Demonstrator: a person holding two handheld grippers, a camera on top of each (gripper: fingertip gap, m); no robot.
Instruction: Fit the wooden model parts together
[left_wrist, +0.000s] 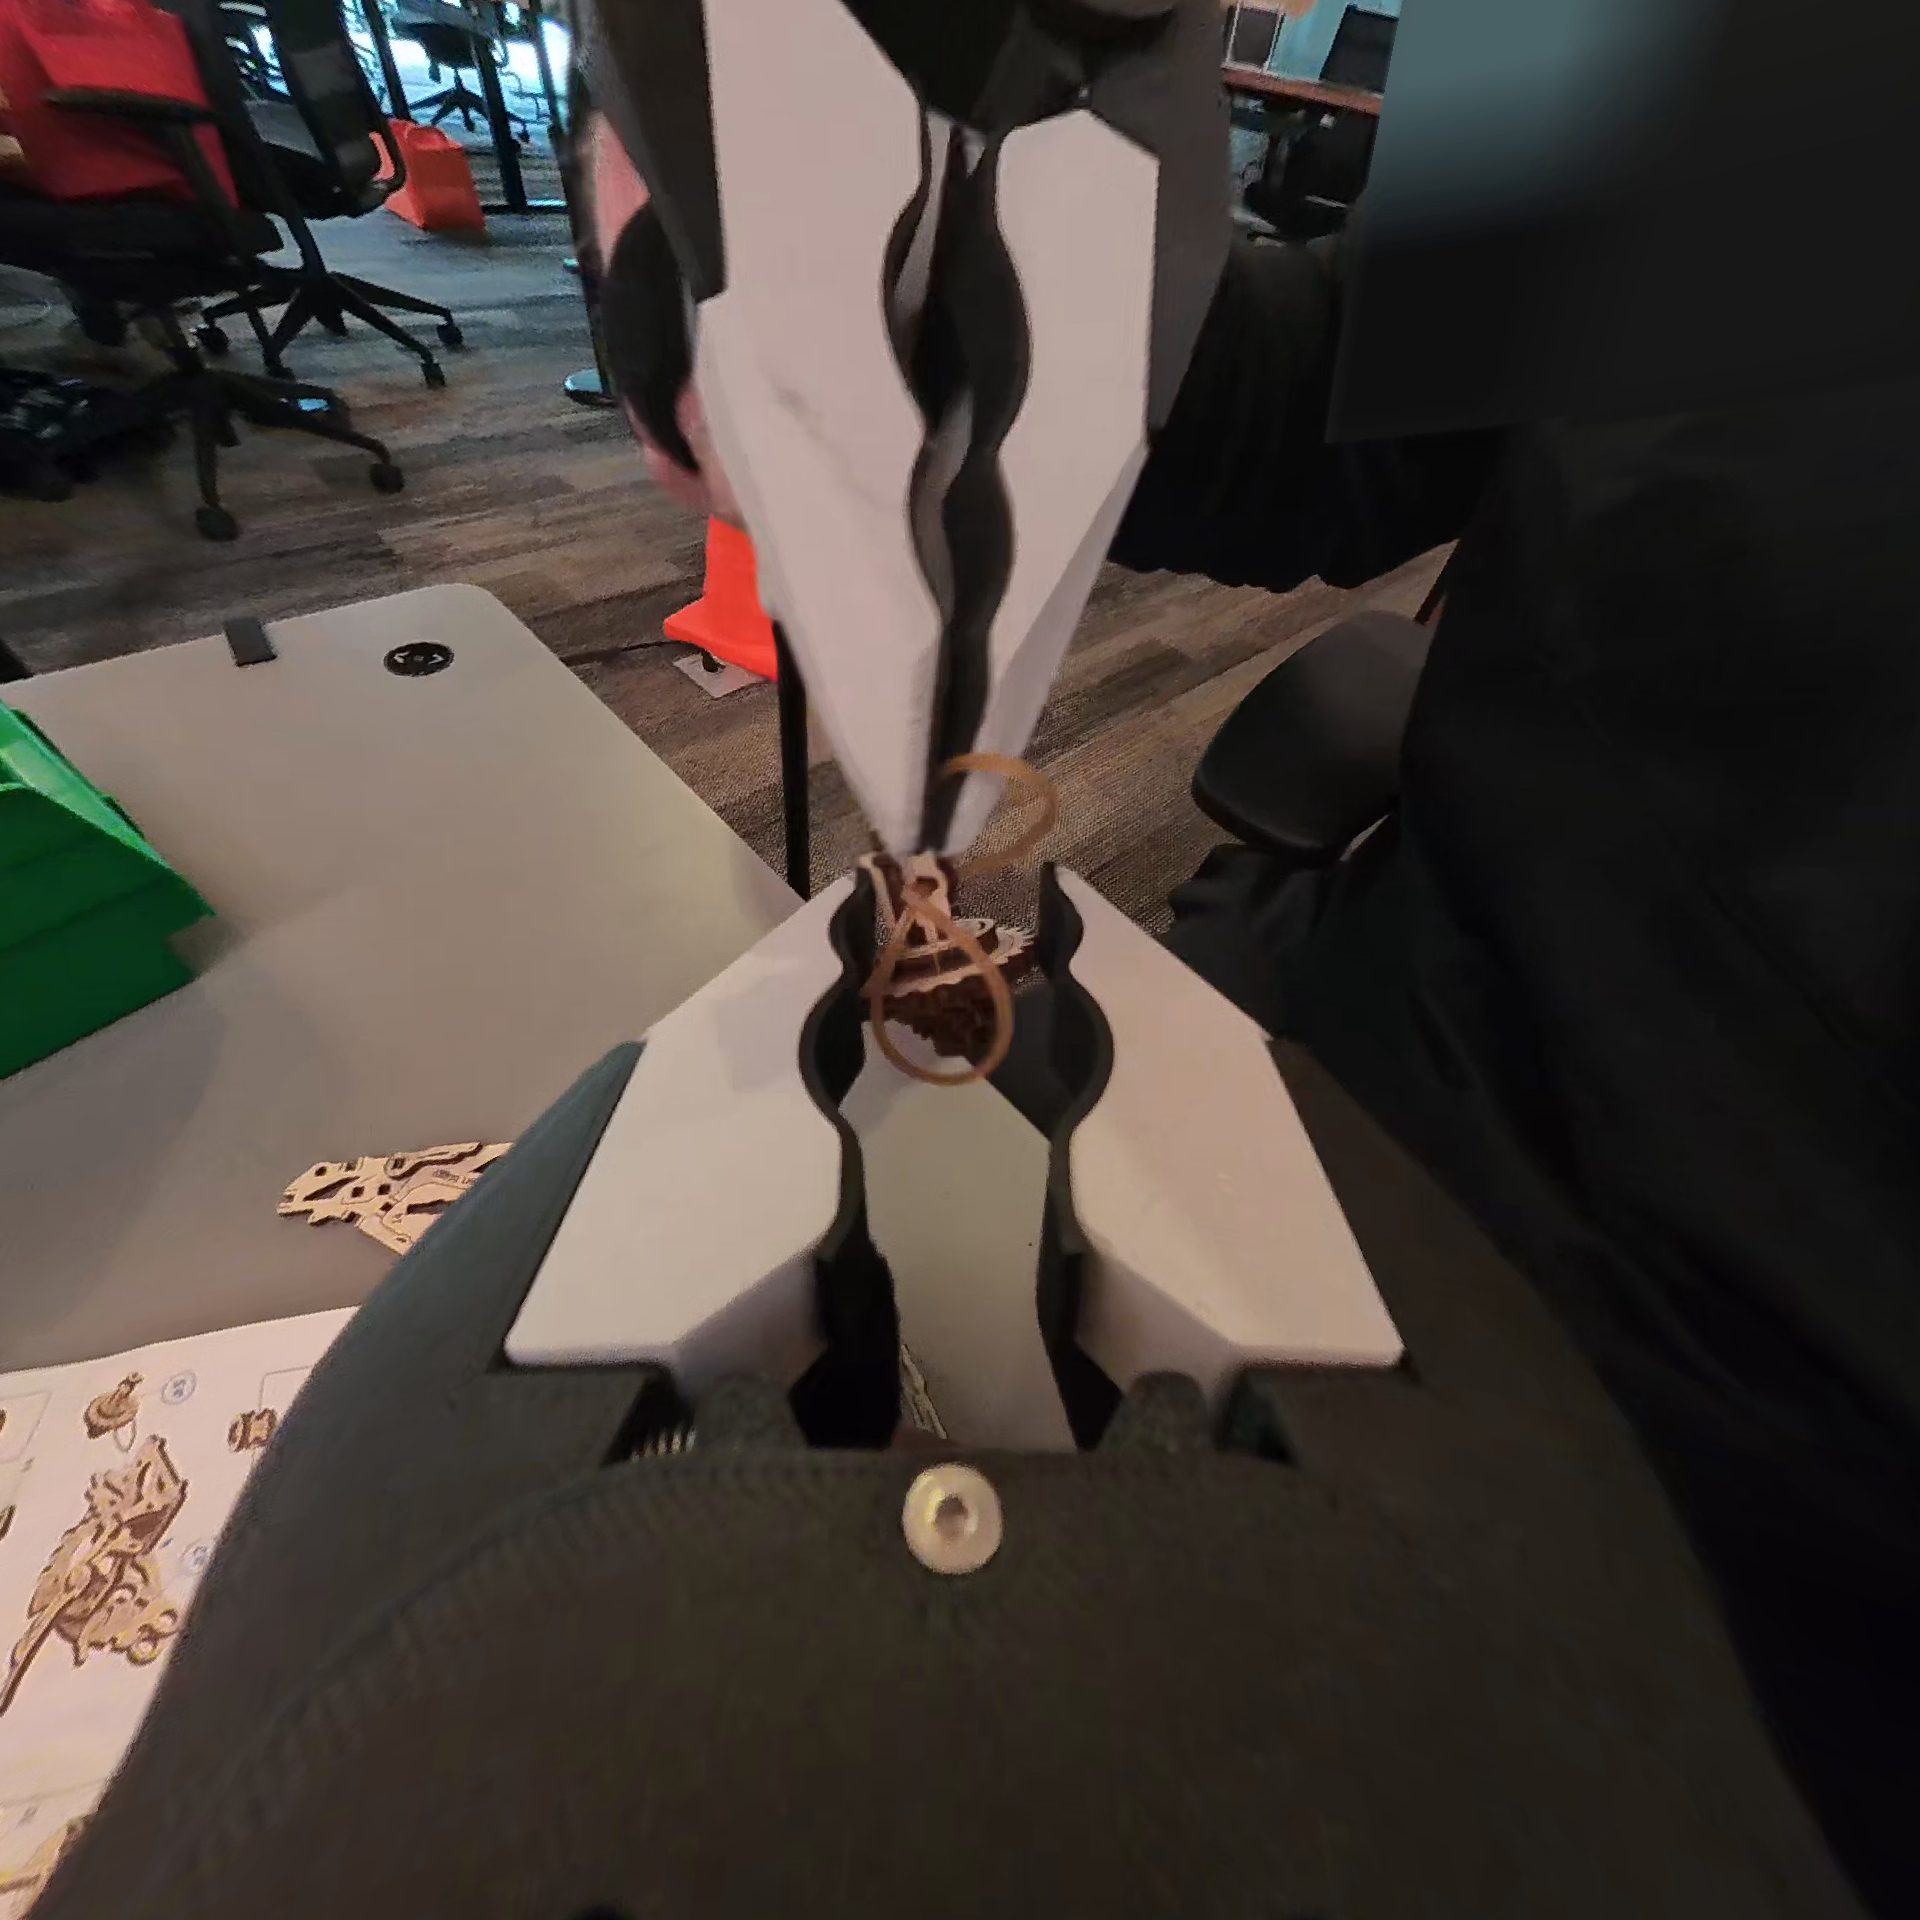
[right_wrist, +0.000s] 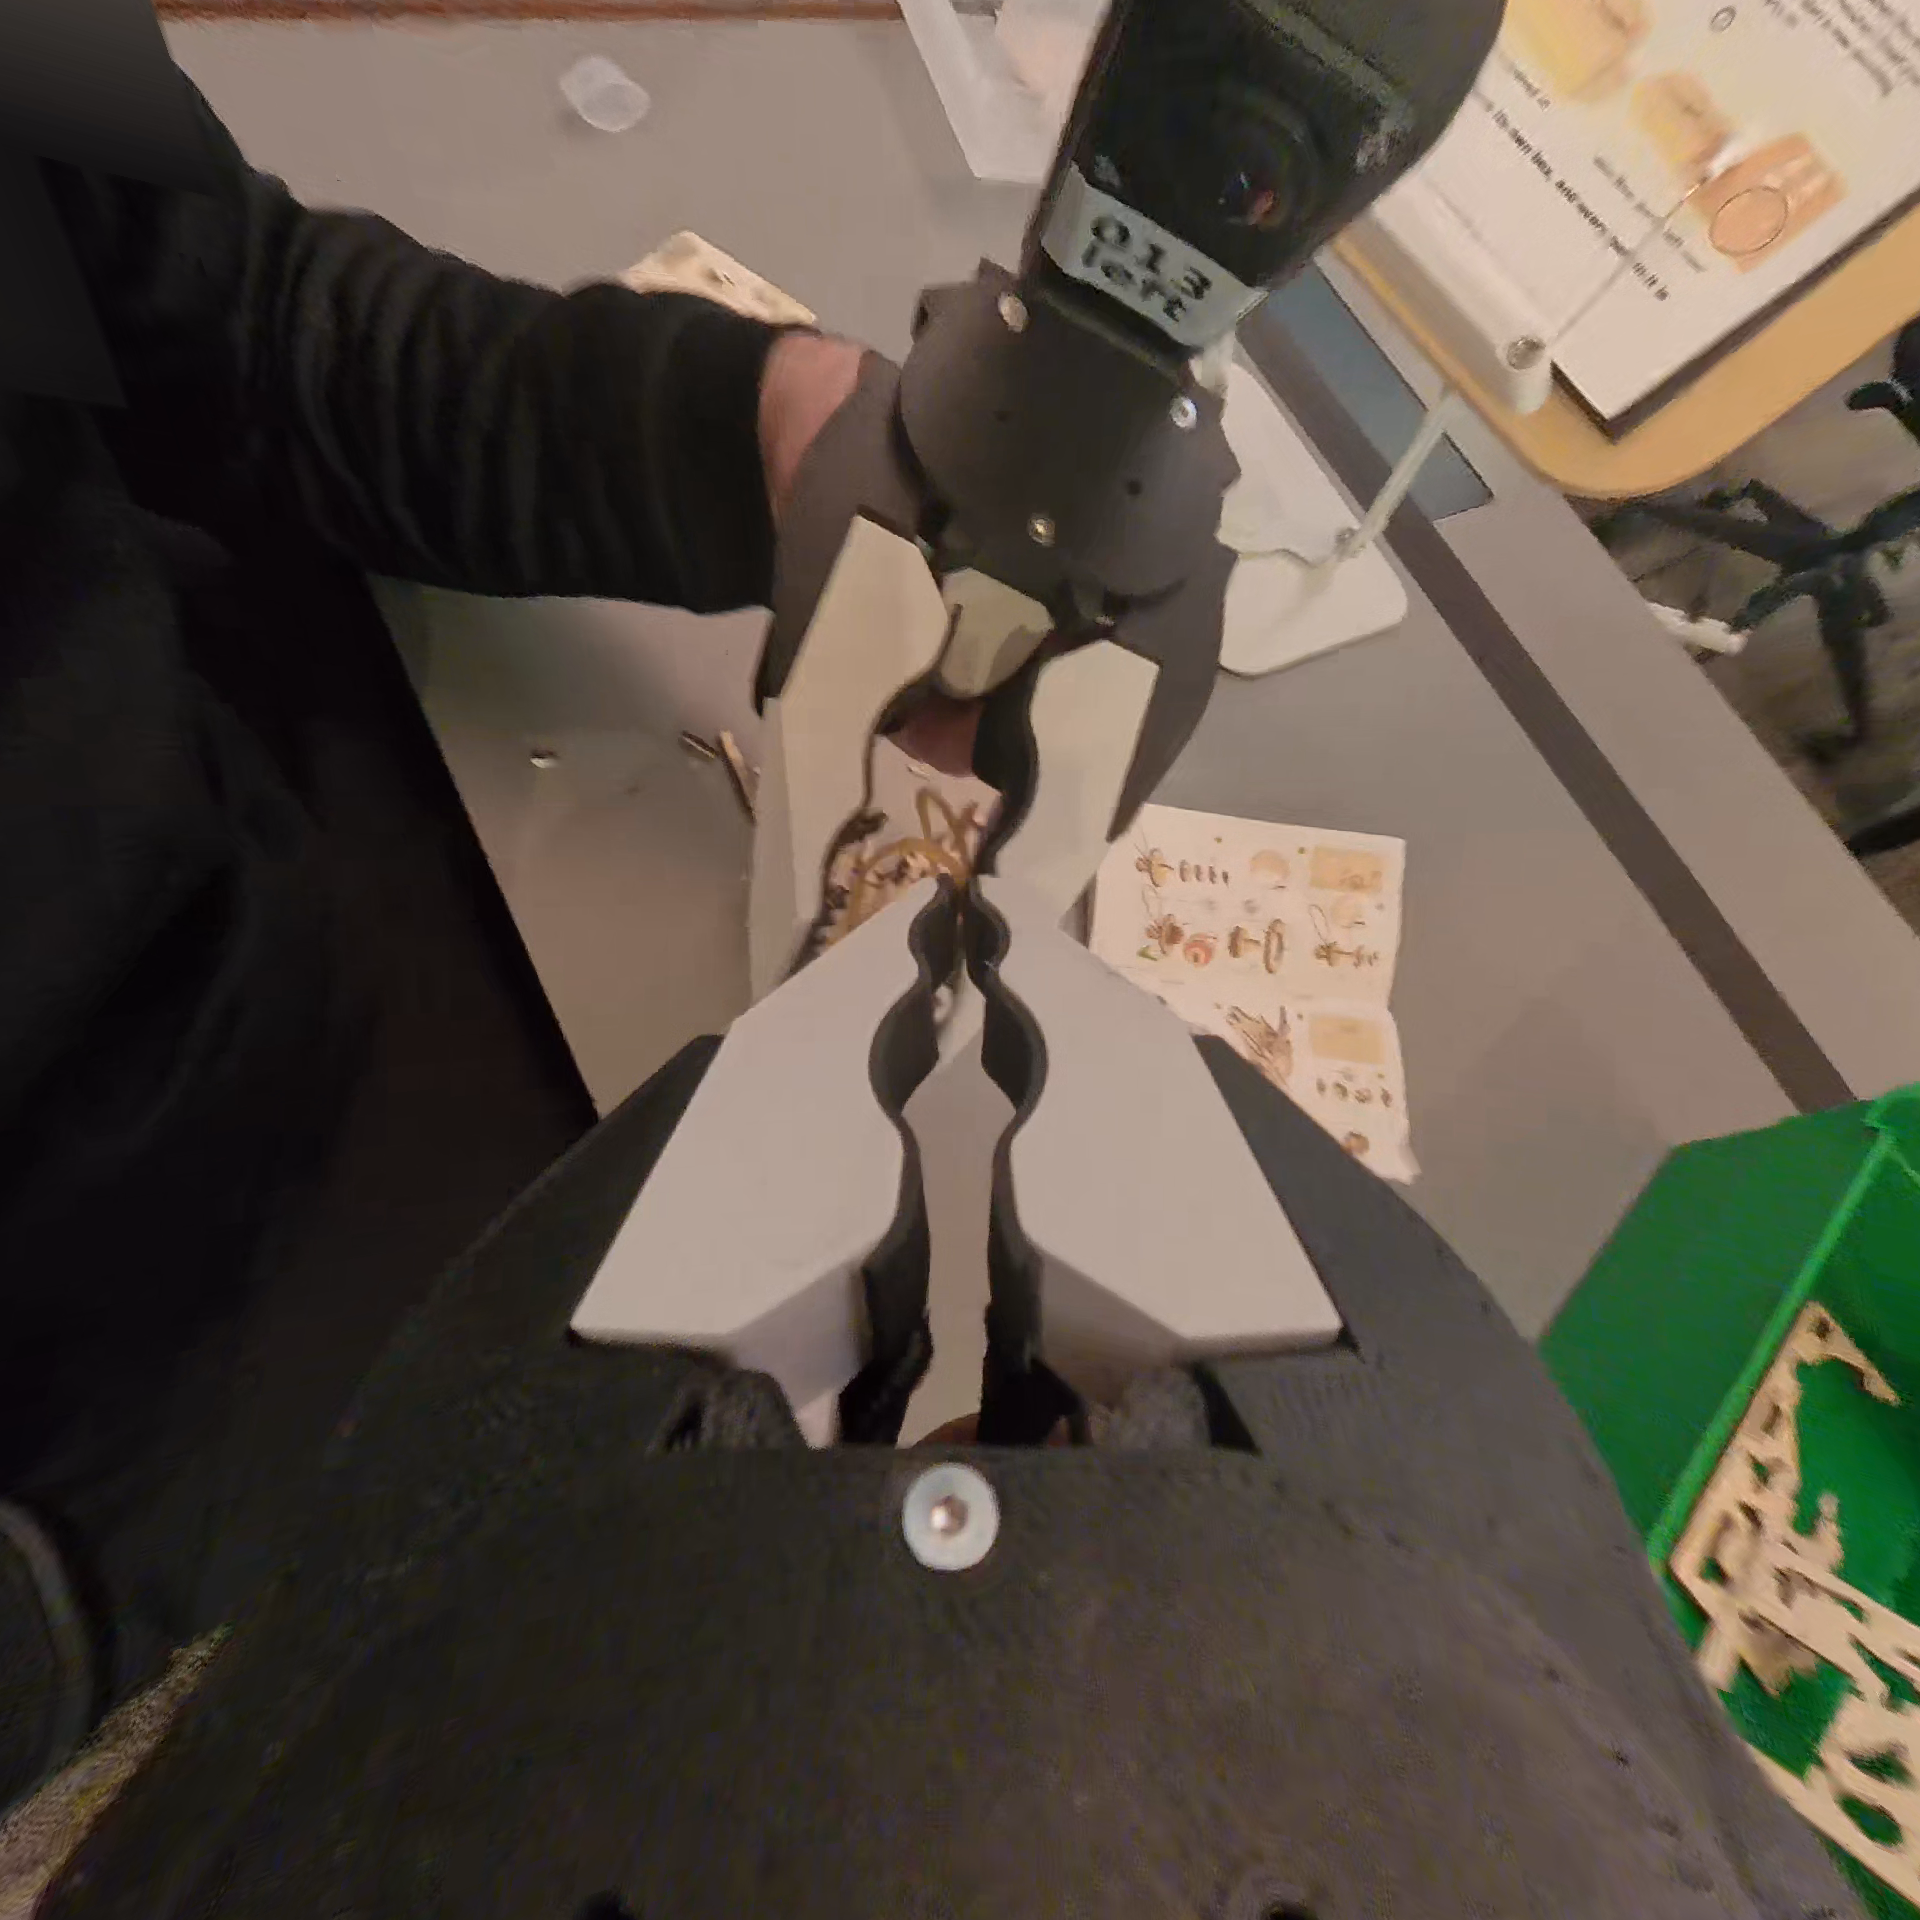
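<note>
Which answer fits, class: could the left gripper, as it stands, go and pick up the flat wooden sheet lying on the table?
Probably not yet. The left gripper is already shut on the small wooden assembly, so its jaws are occupied, though the flat wooden sheet lies uncovered on the table.

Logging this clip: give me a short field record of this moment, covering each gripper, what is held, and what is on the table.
left gripper: shut on wooden gear piece
right gripper: closed at the piece's top
rubber band: looped around the piece
position: held in air off the table edge
on table: instruction sheet, loose wooden sheet, green bin
</note>
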